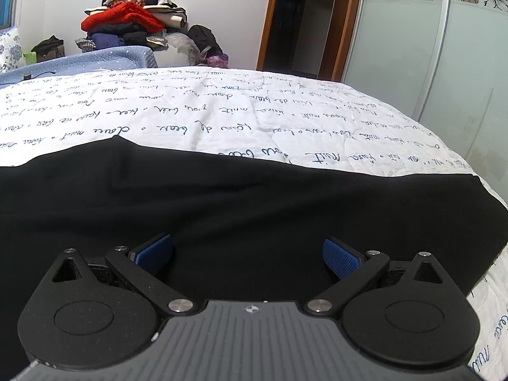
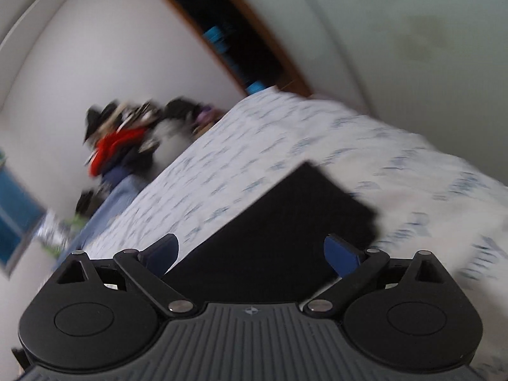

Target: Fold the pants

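Black pants (image 1: 241,197) flat across script-printed bedspread (image 1: 222,108). Left gripper (image 1: 247,254) over pants, fingers apart, nothing held. Right gripper (image 2: 250,254) likewise spread wide, view blurred.

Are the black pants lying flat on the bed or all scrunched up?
Flat. The pants lie smooth across the bed, with no bunches; whether they are already folded over, I cannot tell.
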### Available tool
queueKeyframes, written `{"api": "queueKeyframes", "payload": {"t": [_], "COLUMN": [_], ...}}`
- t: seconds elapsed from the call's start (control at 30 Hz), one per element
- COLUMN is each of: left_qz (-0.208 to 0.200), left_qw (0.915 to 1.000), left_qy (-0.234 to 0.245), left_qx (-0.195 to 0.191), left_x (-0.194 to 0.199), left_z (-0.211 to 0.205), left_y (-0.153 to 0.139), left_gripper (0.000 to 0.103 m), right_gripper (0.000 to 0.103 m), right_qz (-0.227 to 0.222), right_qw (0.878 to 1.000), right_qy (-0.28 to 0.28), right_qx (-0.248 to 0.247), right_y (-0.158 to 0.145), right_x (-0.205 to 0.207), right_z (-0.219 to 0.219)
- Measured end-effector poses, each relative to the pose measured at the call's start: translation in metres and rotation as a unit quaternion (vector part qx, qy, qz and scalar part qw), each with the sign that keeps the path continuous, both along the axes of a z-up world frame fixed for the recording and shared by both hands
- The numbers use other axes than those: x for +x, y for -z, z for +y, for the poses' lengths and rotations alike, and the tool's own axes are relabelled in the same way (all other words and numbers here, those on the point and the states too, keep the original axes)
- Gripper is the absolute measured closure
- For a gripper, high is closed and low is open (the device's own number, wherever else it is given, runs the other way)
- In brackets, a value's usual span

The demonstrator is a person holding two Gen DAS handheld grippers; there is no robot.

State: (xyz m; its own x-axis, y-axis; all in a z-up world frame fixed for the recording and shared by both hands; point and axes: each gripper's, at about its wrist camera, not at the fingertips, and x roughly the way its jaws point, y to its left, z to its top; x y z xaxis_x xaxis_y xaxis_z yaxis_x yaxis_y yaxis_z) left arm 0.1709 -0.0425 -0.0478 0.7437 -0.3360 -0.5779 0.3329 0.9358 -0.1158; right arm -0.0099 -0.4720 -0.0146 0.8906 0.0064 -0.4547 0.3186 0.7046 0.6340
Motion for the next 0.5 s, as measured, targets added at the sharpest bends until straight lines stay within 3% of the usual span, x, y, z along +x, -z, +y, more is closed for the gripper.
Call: {"api": "queueKeyframes", "payload": {"t": [0.1,0.17,0.23,0.33,0.4,0.43,0.47,0.5], "left_qz": [-0.002,-0.002,-0.003,-0.004,-0.003,-0.003,-0.003,-0.003], "left_qw": [1.0000,0.9999,0.9999,1.0000,1.0000,1.0000,1.0000,1.0000], "left_qy": [-0.001,-0.002,-0.003,-0.004,-0.004,-0.004,-0.004,-0.004], "left_qx": [-0.005,-0.011,-0.013,-0.006,-0.004,-0.004,-0.004,-0.004], "left_x": [-0.001,-0.001,-0.002,-0.001,-0.001,-0.001,-0.001,-0.001], "left_z": [0.002,0.004,0.005,0.003,0.002,0.002,0.002,0.002], "left_y": [0.000,0.000,-0.001,-0.001,-0.001,-0.001,-0.001,-0.001], "left_gripper": [0.001,0.001,0.001,0.001,0.001,0.001,0.001,0.001], "right_gripper": [0.004,0.004,0.004,0.005,0.022,0.049,0.058,0.058], "right_qz": [0.008,0.024,0.026,0.008,-0.015,-0.021,-0.014,-0.009], "right_qw": [0.998,0.993,0.985,0.981,0.976,0.973,0.969,0.964], "right_qy": [0.056,0.089,0.092,0.099,0.096,0.093,0.091,0.094], "right_qx": [0.019,0.072,0.146,0.168,0.195,0.211,0.231,0.248], "right_y": [0.006,0.020,0.039,0.044,0.048,0.052,0.058,0.064], "right_x": [-0.014,-0.022,-0.023,-0.026,-0.026,-0.024,-0.022,-0.020], "right_z": [-0.018,-0.035,-0.047,-0.052,-0.056,-0.059,-0.062,-0.064]}}
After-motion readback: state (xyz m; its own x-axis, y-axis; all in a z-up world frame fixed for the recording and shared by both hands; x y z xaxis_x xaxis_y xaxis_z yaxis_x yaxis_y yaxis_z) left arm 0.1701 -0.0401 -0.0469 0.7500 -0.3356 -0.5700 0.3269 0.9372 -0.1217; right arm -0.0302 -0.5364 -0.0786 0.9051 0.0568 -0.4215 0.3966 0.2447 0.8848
